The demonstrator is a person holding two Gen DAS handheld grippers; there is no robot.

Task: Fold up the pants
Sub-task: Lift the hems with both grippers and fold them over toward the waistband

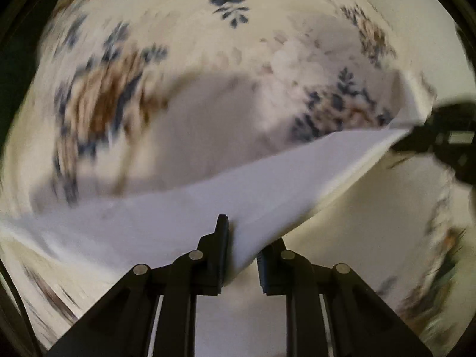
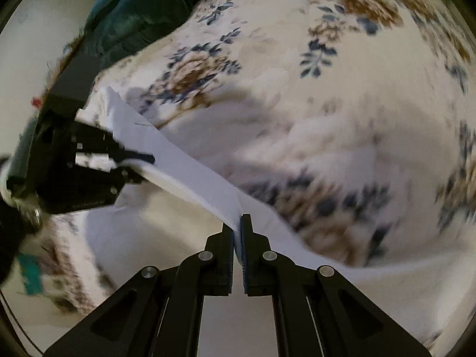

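**Now both grippers pinch the pants' edge**

Below the cameras, white pants (image 1: 184,208) hang stretched between two grippers over a floral bedspread (image 1: 166,29). In the left wrist view, the left gripper (image 1: 239,255) at 6 o'clock is clamped on a fold of the cloth, and the right gripper (image 1: 416,136) bites the same edge at 3 o'clock. From the right wrist, the right gripper (image 2: 237,238) sits closed on the cloth at 6 o'clock. A dark teal cushion (image 2: 142,3) lies at 11 o'clock.
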